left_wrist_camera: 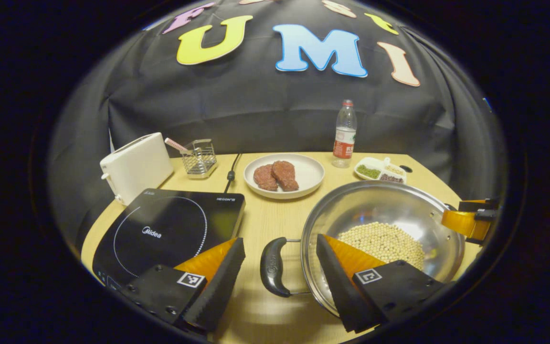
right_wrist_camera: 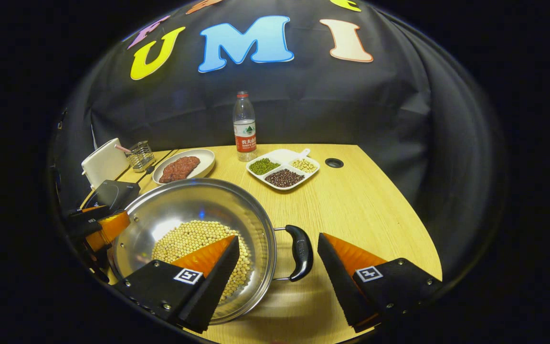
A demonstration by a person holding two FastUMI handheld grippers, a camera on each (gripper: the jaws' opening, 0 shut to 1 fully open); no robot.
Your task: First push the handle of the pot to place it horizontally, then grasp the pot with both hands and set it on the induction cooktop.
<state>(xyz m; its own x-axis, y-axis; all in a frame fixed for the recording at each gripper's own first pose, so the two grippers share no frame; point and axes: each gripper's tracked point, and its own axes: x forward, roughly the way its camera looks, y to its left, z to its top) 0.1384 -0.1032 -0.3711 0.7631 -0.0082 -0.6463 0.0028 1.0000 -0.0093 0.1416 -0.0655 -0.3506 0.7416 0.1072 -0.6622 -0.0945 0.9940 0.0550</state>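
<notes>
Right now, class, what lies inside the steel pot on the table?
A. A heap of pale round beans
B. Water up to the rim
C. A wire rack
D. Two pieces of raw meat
A: the pot holds a heap of pale round beans on its floor; the meat sits apart on a white plate.

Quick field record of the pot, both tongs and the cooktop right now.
pot: steel pot on the table, pale beans inside
left tongs: left tongs open, astride the pot's left handle
right tongs: right tongs open, astride the right handle
cooktop: induction cooktop left of the pot, bare
status: pot not yet gripped
</notes>
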